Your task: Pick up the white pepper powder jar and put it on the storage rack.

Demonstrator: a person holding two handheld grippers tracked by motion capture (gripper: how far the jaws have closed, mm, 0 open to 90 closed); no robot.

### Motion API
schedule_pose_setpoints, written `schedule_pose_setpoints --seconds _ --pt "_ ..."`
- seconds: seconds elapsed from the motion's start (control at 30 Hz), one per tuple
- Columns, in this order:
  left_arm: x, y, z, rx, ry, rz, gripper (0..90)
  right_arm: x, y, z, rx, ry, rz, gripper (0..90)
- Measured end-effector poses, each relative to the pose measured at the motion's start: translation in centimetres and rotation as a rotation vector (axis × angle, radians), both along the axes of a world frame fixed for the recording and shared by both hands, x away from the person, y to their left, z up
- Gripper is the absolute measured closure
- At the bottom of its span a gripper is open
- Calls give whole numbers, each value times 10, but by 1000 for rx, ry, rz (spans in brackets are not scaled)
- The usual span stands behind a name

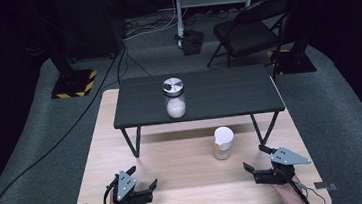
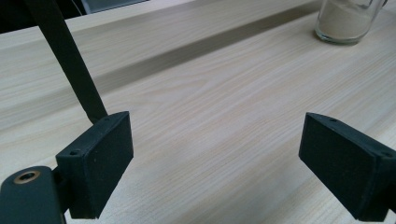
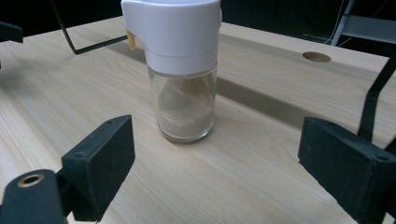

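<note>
- Glass dispenser jar (image 3: 186, 70) with a white pour-spout cap, part filled with pale powder, stands upright on the light wooden table (image 1: 191, 181), just in front of the small black shelf table (image 1: 198, 102).
- My right gripper (image 1: 258, 158) faces this jar; jaws spread wide, nothing between the pads, jar ahead of them and untouched.
- My left gripper (image 1: 142, 178) hovers over bare wood; jaws apart, nothing held.
- A second jar (image 1: 174, 97), with a metal lid, rests on the shelf table, well apart from both grippers.
- Progress, as I judge it: approach stage only. No grasp made. Remaining: advance the right gripper, close on the glass body, lift.
</note>
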State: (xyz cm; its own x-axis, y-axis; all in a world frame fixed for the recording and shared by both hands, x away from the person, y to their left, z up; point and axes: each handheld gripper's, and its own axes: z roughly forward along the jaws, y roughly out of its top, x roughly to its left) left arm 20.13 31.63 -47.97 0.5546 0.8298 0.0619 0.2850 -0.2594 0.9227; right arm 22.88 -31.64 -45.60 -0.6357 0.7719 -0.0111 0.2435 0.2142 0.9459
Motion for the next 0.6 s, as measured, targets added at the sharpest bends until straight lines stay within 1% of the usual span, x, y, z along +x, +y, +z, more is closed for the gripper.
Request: schedule_pose_setpoints --seconds 0.07,0.33,0.43,0.6 --pt "0 0 0 0 -1 -1 98 3 2 1 1 2 7 116" --pt "0 0 0 0 -1 -2 99 19 14 8 -37 12 40 125" --pt "0 0 0 0 -1 -3 99 25 16 10 -36 15 50 128" --pt "0 0 0 -1 0 -4 99 33 23 14 -49 18 67 130"
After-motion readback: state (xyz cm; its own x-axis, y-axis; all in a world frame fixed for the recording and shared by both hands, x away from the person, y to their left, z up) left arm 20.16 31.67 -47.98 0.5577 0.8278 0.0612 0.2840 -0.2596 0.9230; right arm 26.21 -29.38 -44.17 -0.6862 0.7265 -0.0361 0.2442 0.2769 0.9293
